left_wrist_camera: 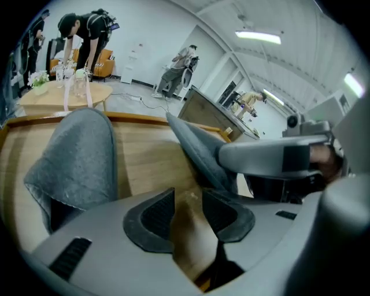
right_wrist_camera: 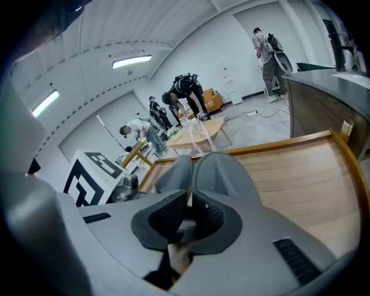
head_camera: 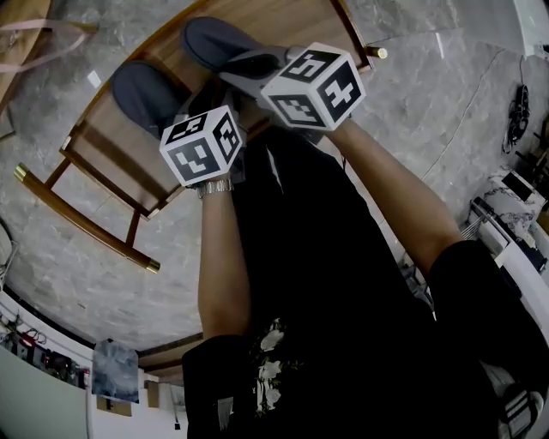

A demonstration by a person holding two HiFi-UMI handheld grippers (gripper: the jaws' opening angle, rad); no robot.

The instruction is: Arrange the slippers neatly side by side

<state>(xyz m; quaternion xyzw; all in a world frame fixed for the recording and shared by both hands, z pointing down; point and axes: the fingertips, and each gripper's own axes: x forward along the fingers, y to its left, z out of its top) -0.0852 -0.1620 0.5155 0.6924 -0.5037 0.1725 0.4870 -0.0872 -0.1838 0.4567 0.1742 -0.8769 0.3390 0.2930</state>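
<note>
Two grey slippers lie on a wooden table (head_camera: pixel 283 26) with a raised rim. The left slipper (head_camera: pixel 141 86) (left_wrist_camera: pixel 75 162) lies free, toe pointing away. My left gripper (left_wrist_camera: pixel 188 199) stands open just behind and to the right of it, with only bare wood between the jaws; its marker cube (head_camera: pixel 202 146) hides them from above. The right slipper (head_camera: pixel 223 47) (right_wrist_camera: pixel 222 173) has its heel rim pinched between the pads of my right gripper (right_wrist_camera: pixel 189 199), which is shut on it. In the left gripper view this slipper (left_wrist_camera: pixel 199 153) tilts up on its side against the right gripper (left_wrist_camera: pixel 277 159).
The table's wooden frame and legs (head_camera: pixel 86 223) stand on a grey marble floor. A cable (head_camera: pixel 467 129) and some equipment (head_camera: pixel 515 197) lie at the right. Far off are several people, a round table (left_wrist_camera: pixel 58 95) and a counter (left_wrist_camera: pixel 208 113).
</note>
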